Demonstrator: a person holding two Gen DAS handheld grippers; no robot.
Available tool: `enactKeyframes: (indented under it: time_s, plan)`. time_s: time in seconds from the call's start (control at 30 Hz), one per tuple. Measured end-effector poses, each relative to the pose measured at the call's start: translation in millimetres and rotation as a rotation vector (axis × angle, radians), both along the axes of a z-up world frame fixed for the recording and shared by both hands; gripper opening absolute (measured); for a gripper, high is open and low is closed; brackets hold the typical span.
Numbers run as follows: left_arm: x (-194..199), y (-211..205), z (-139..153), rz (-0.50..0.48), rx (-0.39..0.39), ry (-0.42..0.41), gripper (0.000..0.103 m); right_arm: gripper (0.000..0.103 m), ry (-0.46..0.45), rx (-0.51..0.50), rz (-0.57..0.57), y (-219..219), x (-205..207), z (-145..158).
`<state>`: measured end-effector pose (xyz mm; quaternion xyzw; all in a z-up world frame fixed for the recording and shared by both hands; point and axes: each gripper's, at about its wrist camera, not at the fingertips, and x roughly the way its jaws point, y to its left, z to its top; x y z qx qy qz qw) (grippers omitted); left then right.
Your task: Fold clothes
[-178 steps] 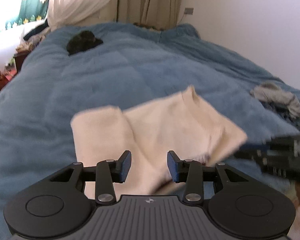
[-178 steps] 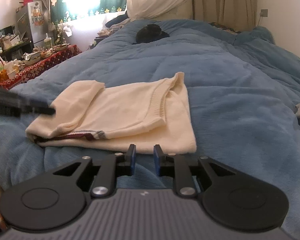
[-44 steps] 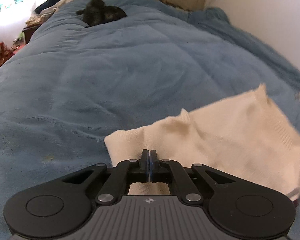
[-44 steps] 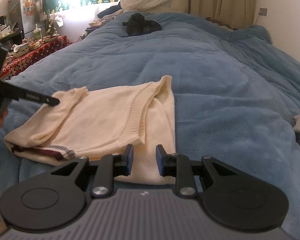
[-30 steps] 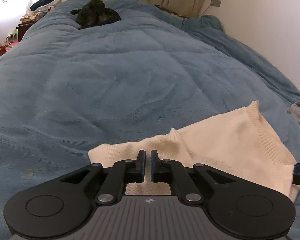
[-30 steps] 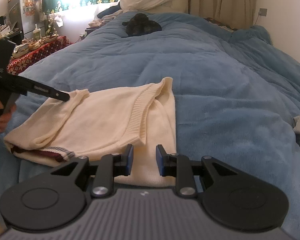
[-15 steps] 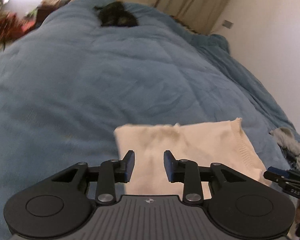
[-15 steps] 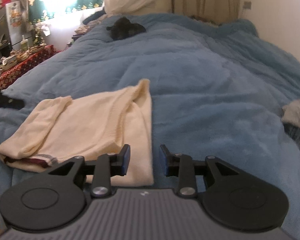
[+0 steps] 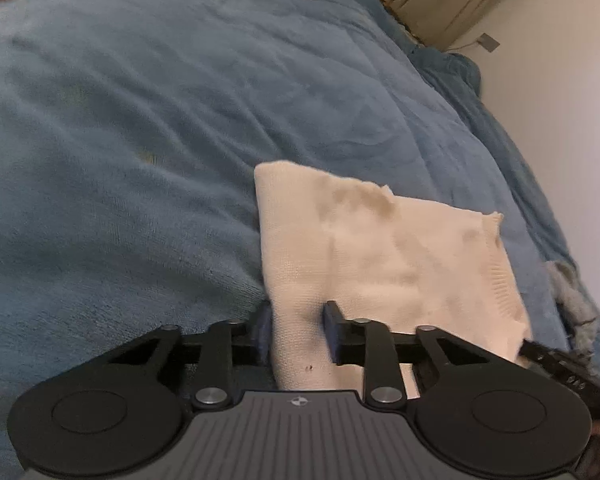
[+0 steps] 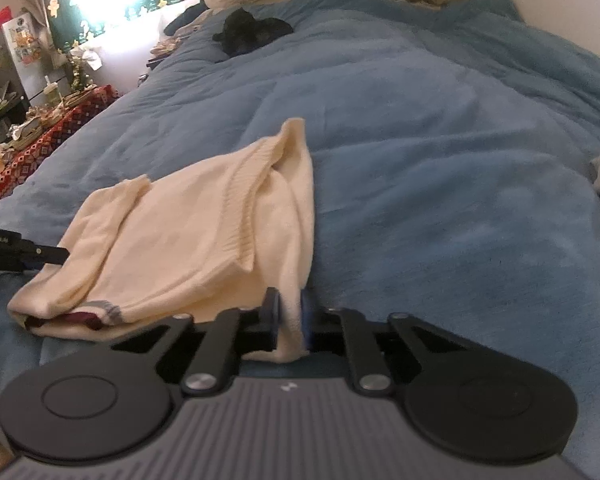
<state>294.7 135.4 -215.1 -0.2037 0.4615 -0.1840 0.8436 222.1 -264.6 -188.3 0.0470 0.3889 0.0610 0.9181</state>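
pinching soft ribbed cream sweater [image 10: 204, 232] on plush blanket [image 10: 440, 152]

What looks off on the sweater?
The cream knit sweater shows brownish smudges near its far edge in the left wrist view, plus tiny dark specks between the left gripper's closing jaws.

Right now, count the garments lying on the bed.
3: cream sweater near the front edge, dark garment at the far end, grey clothing at the right edge. More may lie out of view.
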Motion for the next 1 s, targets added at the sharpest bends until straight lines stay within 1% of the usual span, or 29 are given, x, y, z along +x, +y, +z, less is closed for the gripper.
enactKeyframes:
  time_s: [0.07, 0.23, 0.33, 0.4, 0.5, 0.57, 0.67, 0.7, 0.77, 0.8, 0.83, 0.87, 0.93, 0.97, 1.0]
  plan:
    - [-4.7, -4.7, 13.6, -0.001, 0.031, -0.037, 0.018, 0.010, -0.024, -0.014, 0.004, 3.5, -4.1, 5.6]
    - [-26.0, -2.5, 63.6, -0.020, 0.043, -0.123, 0.016, 0.010, -0.088, -0.005, 0.034, 7.8, -23.4, 29.5]
    - [-43.9, -6.0, 88.8, -0.042, 0.067, -0.155, 0.016, 0.010, -0.113, 0.004, 0.053, 10.5, -42.9, 43.3]
    - [-59.9, -7.6, 98.8, -0.053, 0.079, -0.163, 0.016, 0.010, -0.128, 0.008, 0.061, 11.5, -59.5, 50.7]
    - [-87.3, -8.9, 98.6, -0.061, 0.087, -0.172, 0.016, 0.010, -0.118, 0.021, 0.066, 10.5, -87.5, 52.4]
    - [-104.8, -8.5, 85.8, -0.055, 0.099, -0.166, 0.016, 0.010, -0.102, 0.019, 0.067, 9.7, -105.0, 46.2]
    - [-120.8, -7.5, 50.3, -0.026, 0.135, -0.126, 0.017, 0.010, -0.069, 0.016, 0.062, 7.2, -120.2, 26.2]
    - [-124.8, -6.5, 42.4, -0.014, 0.147, -0.130, 0.019, 0.011, -0.067, 0.012, 0.062, 6.7, -123.4, 20.9]
    - [-130.3, -0.6, 34.3, 0.015, 0.144, -0.139, 0.022, 0.015, -0.074, -0.021, 0.059, 8.0, -128.1, 15.4]
    - [-132.4, 2.7, 35.3, 0.033, 0.134, -0.139, 0.022, 0.015, -0.079, -0.036, 0.059, 8.1, -130.3, 14.6]
    - [-135.5, 6.0, 39.5, 0.046, 0.123, -0.150, 0.021, 0.017, -0.090, -0.041, 0.055, 7.5, -132.9, 17.1]
    - [-139.5, 8.0, 45.9, 0.050, 0.128, -0.176, 0.022, 0.018, -0.102, -0.045, 0.052, 6.7, -135.5, 19.7]
    - [-147.5, 8.2, 59.1, 0.046, 0.164, -0.231, 0.022, 0.019, -0.129, -0.055, 0.043, 4.8, -141.1, 28.6]
    - [-152.5, 7.7, 65.9, 0.036, 0.170, -0.263, 0.021, 0.021, -0.146, -0.052, 0.046, 7.3, -142.1, 34.1]
    - [-158.0, 5.6, 71.0, 0.022, 0.168, -0.288, 0.021, 0.021, -0.162, -0.049, 0.048, 9.9, -143.0, 39.6]
